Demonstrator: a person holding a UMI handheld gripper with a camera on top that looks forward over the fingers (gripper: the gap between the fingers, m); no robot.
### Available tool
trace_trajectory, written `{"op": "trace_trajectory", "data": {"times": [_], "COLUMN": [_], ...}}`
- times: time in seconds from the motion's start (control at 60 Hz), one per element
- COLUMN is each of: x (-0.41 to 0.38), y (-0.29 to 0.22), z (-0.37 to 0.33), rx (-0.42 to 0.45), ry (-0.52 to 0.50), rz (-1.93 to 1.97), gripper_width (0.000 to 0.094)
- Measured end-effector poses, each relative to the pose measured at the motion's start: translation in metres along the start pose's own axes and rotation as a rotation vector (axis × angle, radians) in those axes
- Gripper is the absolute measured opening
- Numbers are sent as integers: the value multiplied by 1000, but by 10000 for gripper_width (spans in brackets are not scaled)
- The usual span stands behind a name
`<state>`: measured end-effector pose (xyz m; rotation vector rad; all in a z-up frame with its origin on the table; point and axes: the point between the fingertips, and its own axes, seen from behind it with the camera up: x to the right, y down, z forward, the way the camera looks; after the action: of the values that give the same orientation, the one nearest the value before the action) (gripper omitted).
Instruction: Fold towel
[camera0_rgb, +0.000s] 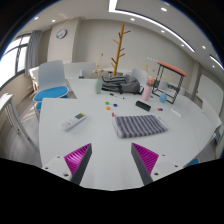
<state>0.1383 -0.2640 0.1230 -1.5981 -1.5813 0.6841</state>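
A grey striped towel (139, 125) lies flat and folded on the white table (110, 140), beyond my fingers and a little to the right. My gripper (112, 160) is held above the table's near part with its fingers wide apart and nothing between them. The left finger's magenta pad (78, 157) and the right finger's pad (146, 157) both show, with bare table between them.
A white remote (76, 121) lies on the table to the left of the towel. Small objects and a black item (143, 105) sit farther back. A blue-seated chair (52, 92) stands at the left, a pink-topped rack (168, 80) at the right, a wooden coat stand (122, 45) behind.
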Motion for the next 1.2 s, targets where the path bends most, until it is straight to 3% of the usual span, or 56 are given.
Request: {"op": "trace_trajectory", "data": {"times": [0.35, 0.667, 0.85, 0.933, 0.967, 1.017, 1.033, 1.2], "x": [30, 25, 22, 21, 20, 23, 30, 31], "y": [-23, -22, -9, -11, -10, -11, -10, -12], "z": [117, 242, 278, 280, 280, 283, 285, 277], "rx": [30, -30, -77, -69, -74, -71, -72, -145], "ry": [-92, -175, -204, -228, -233, -196, -166, -147], "rz": [-15, -38, -56, -50, -55, -65, -66, -22], "gripper_width": [849, 834, 819, 678, 514, 133, 78, 19]}}
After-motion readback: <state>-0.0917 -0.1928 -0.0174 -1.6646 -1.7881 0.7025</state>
